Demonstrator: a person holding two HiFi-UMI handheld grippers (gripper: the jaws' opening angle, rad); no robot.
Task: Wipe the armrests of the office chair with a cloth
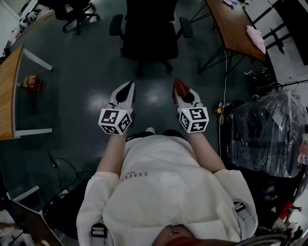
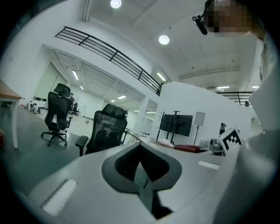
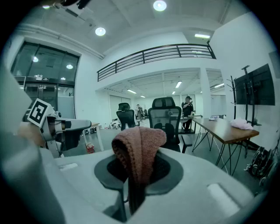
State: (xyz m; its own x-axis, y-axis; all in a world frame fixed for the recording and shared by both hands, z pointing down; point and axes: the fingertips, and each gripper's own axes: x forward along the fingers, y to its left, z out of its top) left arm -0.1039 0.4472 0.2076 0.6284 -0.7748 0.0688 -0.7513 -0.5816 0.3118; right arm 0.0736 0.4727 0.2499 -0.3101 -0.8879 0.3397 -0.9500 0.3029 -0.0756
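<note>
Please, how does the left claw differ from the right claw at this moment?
The left claw is shut with nothing in it, while the right claw is shut on a reddish knitted cloth. The left claw's dark tip is bare, whereas the right claw's tip is covered by a folded loop of that cloth. Both are side by side and point toward the black office chair without touching it.

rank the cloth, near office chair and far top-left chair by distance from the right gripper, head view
1. cloth, held in the right gripper jaws.
2. near office chair, straight ahead.
3. far chair, top left corner.
</note>
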